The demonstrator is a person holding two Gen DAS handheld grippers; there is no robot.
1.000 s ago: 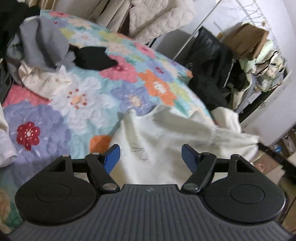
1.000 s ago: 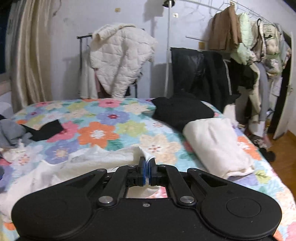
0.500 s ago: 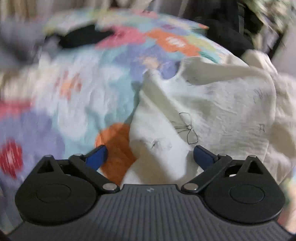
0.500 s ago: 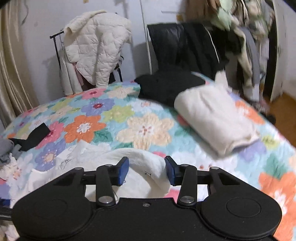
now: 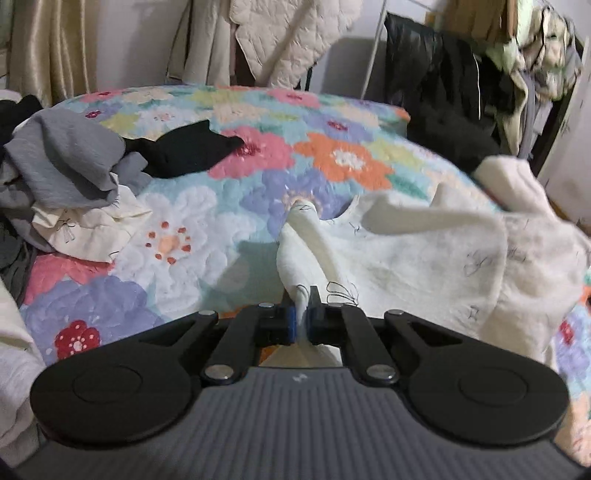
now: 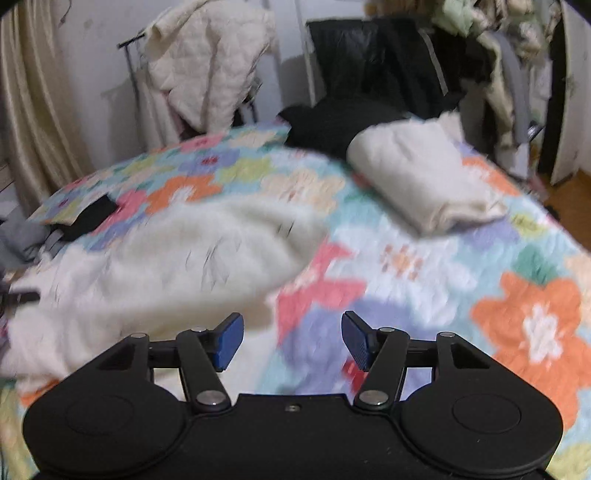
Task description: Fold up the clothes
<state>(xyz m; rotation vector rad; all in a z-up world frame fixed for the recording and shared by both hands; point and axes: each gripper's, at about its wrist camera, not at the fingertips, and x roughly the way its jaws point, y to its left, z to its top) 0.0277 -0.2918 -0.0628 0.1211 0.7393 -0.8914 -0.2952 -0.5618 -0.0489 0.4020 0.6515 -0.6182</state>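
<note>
Left wrist view: your left claw (image 5: 301, 320) is pressed together on a pulled-up ridge of the cream-white cotton garment with small black line drawings (image 5: 424, 254), the cloth pinched between the blue pads (image 5: 290, 323). From the pinch the fabric runs forward in a taut fold, then spreads to the right across the quilted bedspread with large coloured flowers (image 5: 192, 236). The garment's far right portion is bunched and raised (that part is blurred). To the left lies a heap of crumpled grey clothing (image 5: 62, 162) over a cream piece of cloth (image 5: 85, 225), and just beyond it a flat black garment (image 5: 184, 151). A cream quilted jacket (image 5: 291, 33) hangs at the wall behind the bed.

Right wrist view: your right claw (image 6: 291, 341) is spread wide, holding nothing, and hovers over the bedspread (image 6: 461, 280). The cream-white garment (image 6: 177, 266) lies ahead and to the left of it, apart from both pads (the view is motion-blurred, so its edges are uncertain). A folded cream towel-like bundle (image 6: 417, 177) rests farther back on the right, touching a dark black garment (image 6: 328, 123) behind it.
</note>
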